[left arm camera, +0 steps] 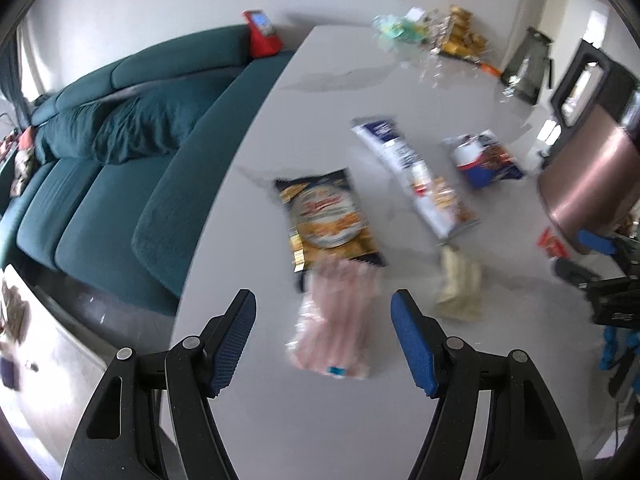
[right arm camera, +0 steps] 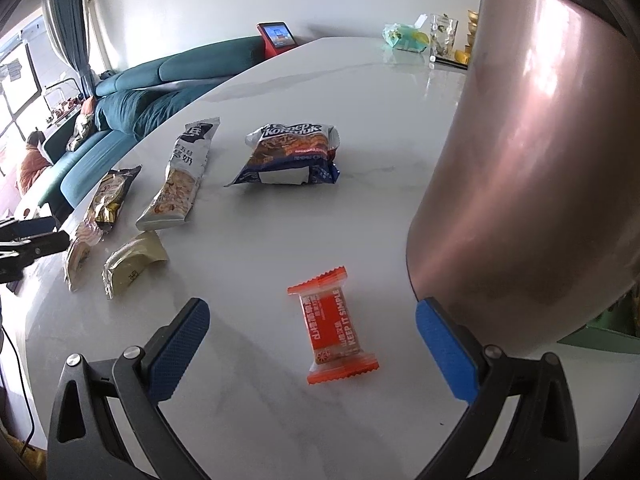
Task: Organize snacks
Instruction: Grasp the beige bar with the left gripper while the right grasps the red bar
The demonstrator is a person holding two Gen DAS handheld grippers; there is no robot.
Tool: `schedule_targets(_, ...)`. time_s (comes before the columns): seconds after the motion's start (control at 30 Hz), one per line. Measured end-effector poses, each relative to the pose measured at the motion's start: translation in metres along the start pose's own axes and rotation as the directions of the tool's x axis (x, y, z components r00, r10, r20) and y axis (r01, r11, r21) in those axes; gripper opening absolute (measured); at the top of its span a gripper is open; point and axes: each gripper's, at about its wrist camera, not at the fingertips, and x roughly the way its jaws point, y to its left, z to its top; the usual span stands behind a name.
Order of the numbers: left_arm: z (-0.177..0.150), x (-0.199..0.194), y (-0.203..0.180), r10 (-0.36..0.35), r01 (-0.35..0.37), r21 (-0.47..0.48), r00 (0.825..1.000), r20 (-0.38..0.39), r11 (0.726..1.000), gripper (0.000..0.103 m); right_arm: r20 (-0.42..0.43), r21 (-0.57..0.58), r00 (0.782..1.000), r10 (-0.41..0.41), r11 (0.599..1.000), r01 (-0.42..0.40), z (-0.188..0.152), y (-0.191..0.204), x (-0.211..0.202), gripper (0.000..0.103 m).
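Plainly, both tools stood open and held nothing. Between the left tool's (left arm camera: 323, 322) fingers lay a pale pink snack packet (left arm camera: 334, 322) on the white worktop (left arm camera: 280, 420), just below a gold-and-black bag (left arm camera: 328, 216). An orange wrapped bar (right arm camera: 336, 328) lay between the right tool's (right arm camera: 312, 344) fingers, untouched, beside a copper-coloured container (right arm camera: 532, 160). Farther off lay a long white packet (right arm camera: 180, 176) and a blue bag (right arm camera: 292, 156).
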Motion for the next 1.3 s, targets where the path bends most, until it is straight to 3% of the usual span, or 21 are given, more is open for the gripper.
schedule_targets(0.3,0.008,0.012,-0.061,-0.129,0.134,0.102,0.990,-0.051,0.986,0.064,-0.012,-0.027,1.000,0.014,1.000,-0.014,0.001,-0.002,0.003,0.103)
schedule_targets(0.5,0.012,0.033,-0.092,-0.129,0.143,0.149,0.987,-0.100,0.978,0.064,-0.029,-0.046,0.999,0.025,0.999,-0.026,0.001,-0.007,0.007,0.103)
schedule_targets(0.83,0.013,0.049,-0.093,-0.109,0.127,0.149,0.986,-0.127,0.981,0.064,-0.077,-0.097,0.997,0.029,0.995,-0.036,-0.006,-0.006,0.017,0.100)
schedule_targets(0.9,0.014,0.050,-0.093,-0.103,0.122,0.155,0.987,-0.126,0.980,0.064,-0.077,-0.109,0.997,0.026,0.993,-0.035,-0.007,-0.005,0.017,0.096)
schedule_targets(0.93,0.015,0.051,-0.093,-0.101,0.120,0.156,0.987,-0.124,0.980,0.064,-0.075,-0.115,0.997,0.025,0.993,-0.034,-0.007,-0.005,0.017,0.086)
schedule_targets(1.0,0.016,0.053,-0.093,-0.095,0.113,0.158,0.988,-0.120,0.981,0.064,-0.072,-0.123,0.997,0.027,0.992,-0.035,-0.006,-0.005,0.015,0.065)
schedule_targets(1.07,0.016,0.054,-0.093,-0.088,0.107,0.165,0.989,-0.116,0.981,0.064,-0.069,-0.123,0.997,0.027,0.992,-0.035,-0.004,-0.007,0.014,0.033)
schedule_targets(1.13,0.014,0.053,-0.093,-0.082,0.101,0.180,0.990,-0.112,0.978,0.064,-0.069,-0.118,0.997,0.024,0.992,-0.032,-0.002,-0.010,0.015,0.026)
schedule_targets(1.3,0.008,0.052,-0.099,-0.063,0.085,0.231,0.993,-0.099,0.969,0.062,-0.060,-0.116,0.998,0.024,0.993,-0.031,-0.003,-0.010,0.015,0.024)
